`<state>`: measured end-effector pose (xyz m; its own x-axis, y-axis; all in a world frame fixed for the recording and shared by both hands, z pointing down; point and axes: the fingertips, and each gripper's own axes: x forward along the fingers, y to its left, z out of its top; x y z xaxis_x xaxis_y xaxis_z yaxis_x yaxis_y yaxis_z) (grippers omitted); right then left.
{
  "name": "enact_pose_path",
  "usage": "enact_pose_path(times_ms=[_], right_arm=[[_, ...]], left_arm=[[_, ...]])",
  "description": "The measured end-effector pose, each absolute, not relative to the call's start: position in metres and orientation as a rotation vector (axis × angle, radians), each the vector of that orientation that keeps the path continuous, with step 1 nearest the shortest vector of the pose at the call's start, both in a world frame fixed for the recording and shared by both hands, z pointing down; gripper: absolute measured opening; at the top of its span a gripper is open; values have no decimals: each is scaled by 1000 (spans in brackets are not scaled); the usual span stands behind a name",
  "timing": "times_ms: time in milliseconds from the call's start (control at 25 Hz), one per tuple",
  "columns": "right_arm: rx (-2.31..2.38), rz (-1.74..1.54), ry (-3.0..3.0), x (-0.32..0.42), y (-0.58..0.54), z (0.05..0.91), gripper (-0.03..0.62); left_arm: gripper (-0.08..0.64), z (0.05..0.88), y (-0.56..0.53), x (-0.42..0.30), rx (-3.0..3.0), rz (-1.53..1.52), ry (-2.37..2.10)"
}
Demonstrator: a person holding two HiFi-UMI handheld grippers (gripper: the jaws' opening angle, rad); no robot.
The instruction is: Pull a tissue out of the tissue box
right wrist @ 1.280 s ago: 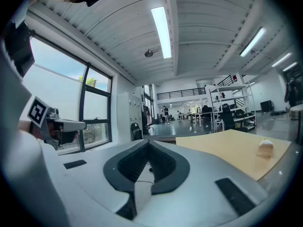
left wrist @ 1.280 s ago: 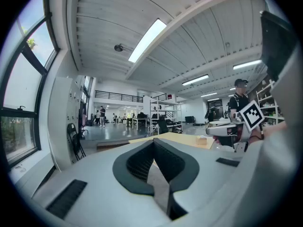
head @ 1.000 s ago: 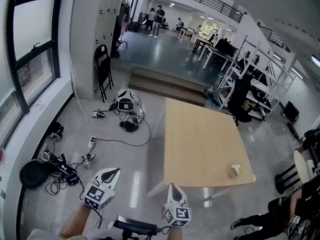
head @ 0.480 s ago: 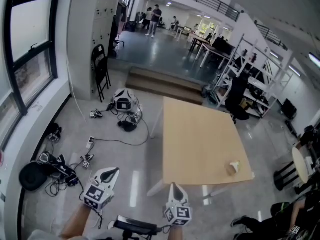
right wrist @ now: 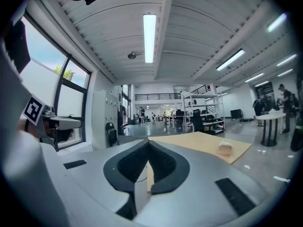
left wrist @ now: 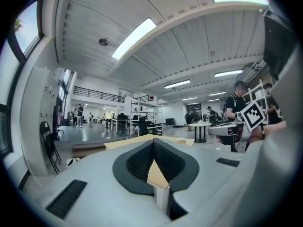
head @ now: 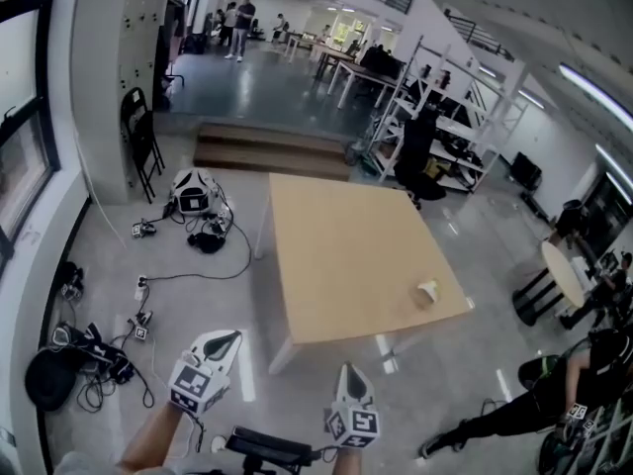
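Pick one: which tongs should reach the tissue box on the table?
Right, probably: the right tongs sit closer to the tissue box by the table's right edge; the left tongs are farther away.

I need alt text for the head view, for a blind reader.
A small tissue box sits near the front right corner of a wooden table. In the foreground the left gripper and right gripper, both shut, are short of the table, over grey floor.

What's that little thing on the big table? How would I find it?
Find the large square light-wood table in the middle of the room. Near its right-hand corner, on the side closest to the person, sits a small pale tissue box. It is the only thing on the tabletop.
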<state>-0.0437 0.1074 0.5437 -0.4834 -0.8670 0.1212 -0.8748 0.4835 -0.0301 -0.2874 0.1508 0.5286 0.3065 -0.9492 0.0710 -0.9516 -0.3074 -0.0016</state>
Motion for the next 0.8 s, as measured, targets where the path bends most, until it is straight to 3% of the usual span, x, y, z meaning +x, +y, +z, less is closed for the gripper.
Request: enact_pose_path(times_ms=[440,800], right_arm=[[1916,176,-2389,63,150,543,5],[1990,174,-2315,71,171,548,5]], left_arm=[[6,527,135,-196,2726,103,-1487],[6,534,135,-184,2771,113,-1386]])
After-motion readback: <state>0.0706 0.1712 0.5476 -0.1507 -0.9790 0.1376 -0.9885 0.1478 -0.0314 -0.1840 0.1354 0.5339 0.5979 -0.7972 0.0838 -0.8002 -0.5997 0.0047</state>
